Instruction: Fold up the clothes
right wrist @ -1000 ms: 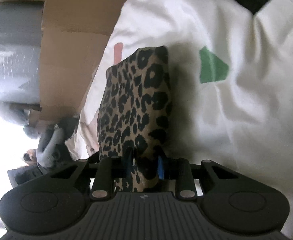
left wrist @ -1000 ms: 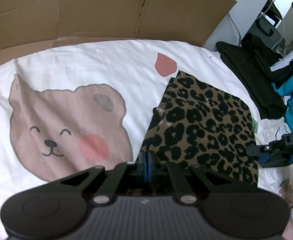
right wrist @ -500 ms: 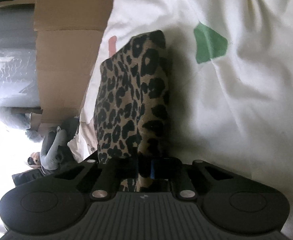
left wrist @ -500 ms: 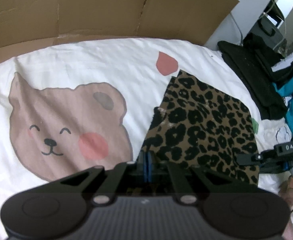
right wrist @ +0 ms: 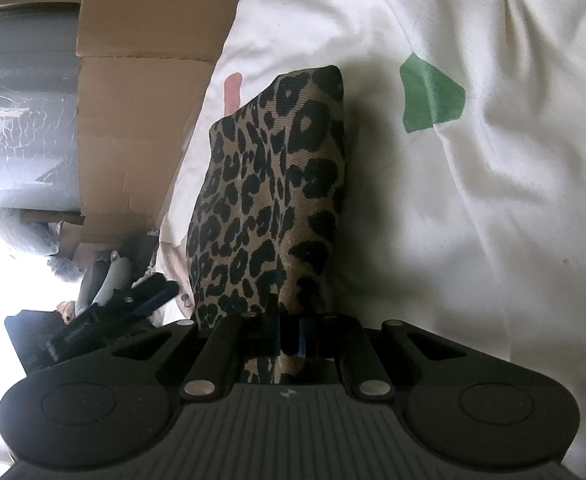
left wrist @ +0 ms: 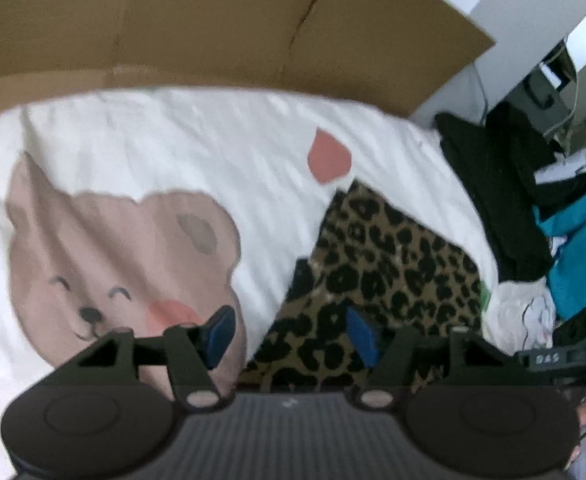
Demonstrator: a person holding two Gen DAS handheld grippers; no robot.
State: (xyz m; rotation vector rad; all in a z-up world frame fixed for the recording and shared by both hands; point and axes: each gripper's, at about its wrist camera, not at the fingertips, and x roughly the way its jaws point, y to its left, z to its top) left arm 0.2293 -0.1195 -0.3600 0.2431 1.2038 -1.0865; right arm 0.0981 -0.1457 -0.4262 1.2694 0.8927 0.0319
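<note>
Left wrist view: the left gripper (left wrist: 289,336) is spreading its fingers (left wrist: 219,334) — nothing pinched, the leopard-print cloth (left wrist: 389,276) lying folded at centre right on the white bear-print bed sheet (left wrist: 213,152). Right wrist view: the right gripper (right wrist: 289,332) is clamped on the cloth's near edge — the cloth fills frame centre.

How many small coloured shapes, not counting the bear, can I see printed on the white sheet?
2. A pink shape lies just beyond the far corner of the leopard-print garment. A green shape lies to its right in the right wrist view. The garment may hide others.
</note>
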